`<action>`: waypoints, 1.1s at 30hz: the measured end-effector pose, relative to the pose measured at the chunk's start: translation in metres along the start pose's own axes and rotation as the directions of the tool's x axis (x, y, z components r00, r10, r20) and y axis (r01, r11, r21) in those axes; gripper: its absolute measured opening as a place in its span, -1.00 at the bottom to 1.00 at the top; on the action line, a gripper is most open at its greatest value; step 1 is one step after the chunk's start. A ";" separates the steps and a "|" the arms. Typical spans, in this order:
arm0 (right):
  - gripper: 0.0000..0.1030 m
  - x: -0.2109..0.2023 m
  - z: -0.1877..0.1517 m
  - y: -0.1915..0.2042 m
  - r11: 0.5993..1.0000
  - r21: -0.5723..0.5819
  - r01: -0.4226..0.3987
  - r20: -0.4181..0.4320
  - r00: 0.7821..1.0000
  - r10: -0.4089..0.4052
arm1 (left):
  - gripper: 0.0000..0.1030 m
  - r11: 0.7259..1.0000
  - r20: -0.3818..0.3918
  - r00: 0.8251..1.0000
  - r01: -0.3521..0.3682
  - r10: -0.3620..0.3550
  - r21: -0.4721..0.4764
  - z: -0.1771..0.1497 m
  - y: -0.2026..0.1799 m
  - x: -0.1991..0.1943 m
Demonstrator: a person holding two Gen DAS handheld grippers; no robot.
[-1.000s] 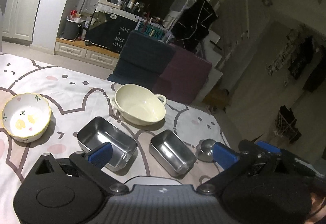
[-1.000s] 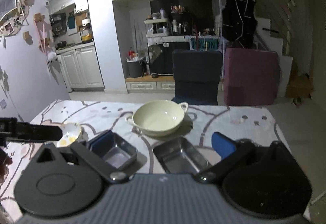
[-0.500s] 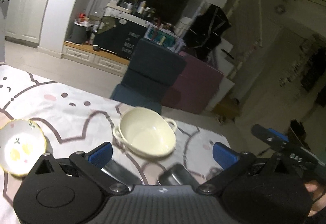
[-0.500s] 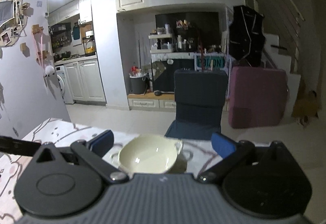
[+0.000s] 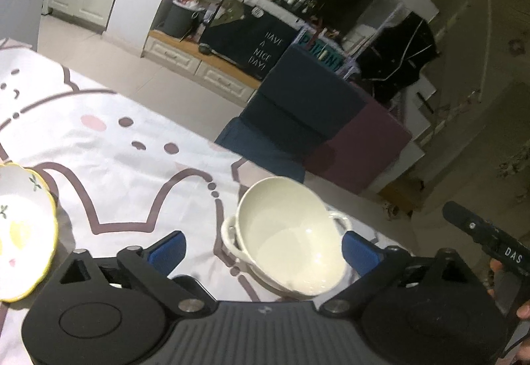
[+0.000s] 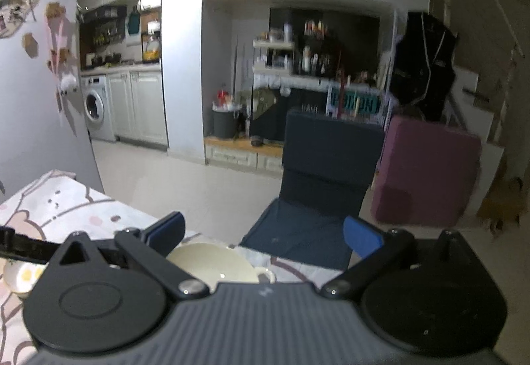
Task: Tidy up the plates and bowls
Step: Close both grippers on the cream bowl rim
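**Bowl sitting between closing tongs near the worktop edge**

Bowl (image 5: 291, 242), cream with two small handles, is sitting on the worktop (image 5: 132, 172) close to its far edge, in the left wrist view. The left tongs (image 5: 261, 249) are standing wide on either side of it and are closing, with the pads not yet pressing on it. If they are closing off-centre, one pad may be catching a handle and pushing the bowl toward the edge, where it could be sliding off onto the chair (image 5: 298, 119). A flowered dish (image 5: 23, 232) is lying at the left, well apart. White lettering on the dark cabinet is reading "HAVE A NICE DAY!", and "DAS" is showing on the black bar at the right.

In the right wrist view, the right tongs (image 6: 265, 237) are spread with nothing between them, and the bowl (image 6: 212, 262) is lying low, partly hidden by them. Both tools crowding one bowl are risking a collision. The coloured sign behind the chair is too blurred to read.
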State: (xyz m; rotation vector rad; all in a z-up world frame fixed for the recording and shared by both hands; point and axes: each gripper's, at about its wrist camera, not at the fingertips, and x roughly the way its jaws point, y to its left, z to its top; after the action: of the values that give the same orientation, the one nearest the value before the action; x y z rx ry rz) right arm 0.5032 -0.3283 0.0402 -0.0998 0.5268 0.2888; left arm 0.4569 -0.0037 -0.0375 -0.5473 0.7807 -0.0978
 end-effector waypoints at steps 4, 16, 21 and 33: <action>0.99 0.046 -0.003 -0.004 0.998 0.042 -0.040 -0.117 0.992 0.045 | 0.75 1.000 -0.033 0.999 -0.008 0.007 -0.020 0.000 0.013 0.027; 0.52 0.144 -0.036 -0.014 0.995 0.100 -0.001 -0.326 0.945 0.034 | 0.27 0.989 -0.120 0.992 0.028 -0.046 -0.146 -0.005 0.050 0.087; 0.43 0.163 -0.045 -0.008 0.994 0.105 -0.021 -0.376 0.925 0.059 | 0.14 0.986 -0.121 0.990 0.058 -0.077 -0.156 -0.007 0.058 0.097; -0.29 0.202 -0.057 0.001 0.995 0.094 0.028 -0.431 0.902 0.015 | -0.26 0.979 -0.147 0.982 0.089 -0.117 -0.186 -0.009 0.060 0.109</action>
State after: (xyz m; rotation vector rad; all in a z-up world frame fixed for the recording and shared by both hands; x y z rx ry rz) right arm 0.6424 -0.2873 -0.1114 -0.0702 0.9818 0.2335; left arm 0.5214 0.0132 -0.1433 -0.7578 0.9201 -0.1694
